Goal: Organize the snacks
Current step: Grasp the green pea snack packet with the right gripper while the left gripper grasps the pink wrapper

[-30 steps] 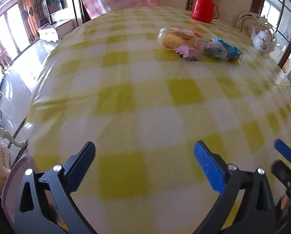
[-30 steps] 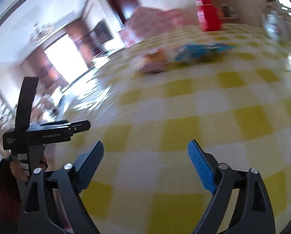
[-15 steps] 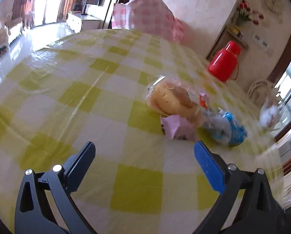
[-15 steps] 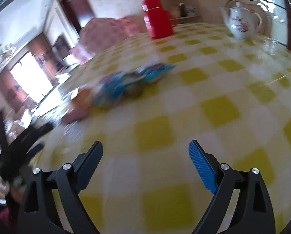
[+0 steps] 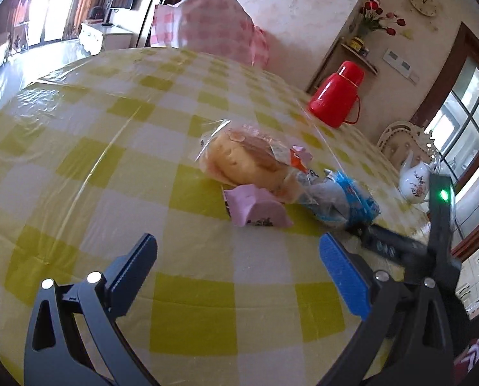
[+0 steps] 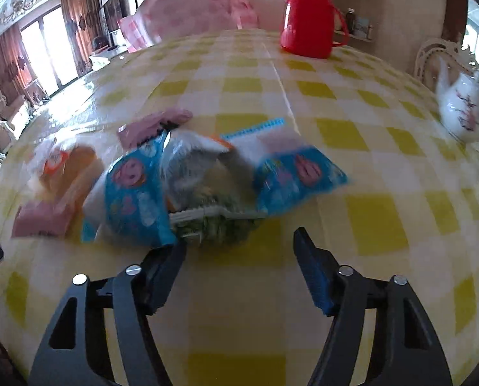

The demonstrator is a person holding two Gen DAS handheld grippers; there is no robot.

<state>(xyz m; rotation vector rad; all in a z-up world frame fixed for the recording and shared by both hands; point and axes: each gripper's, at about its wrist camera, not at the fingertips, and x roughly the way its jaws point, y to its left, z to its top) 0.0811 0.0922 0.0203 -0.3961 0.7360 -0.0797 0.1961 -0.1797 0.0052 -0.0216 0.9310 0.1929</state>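
Right gripper reached just short of blue snack bag, jaws narrowing on nothing, presumably to seize its near edge. Left gripper hovered spread wide, empty, near pink packet, likely awaiting its turn.

Blurred snacks, cut-off edges

Right wrist view: bread pack & pink pack motion-smeared, print on blue snack bag unreadable. Left wrist view: right gripper mostly hidden behind its own body, tips unclear; teapot partly covered by it.

Snack pile blocks ahead; bare tablecloth free rightward.
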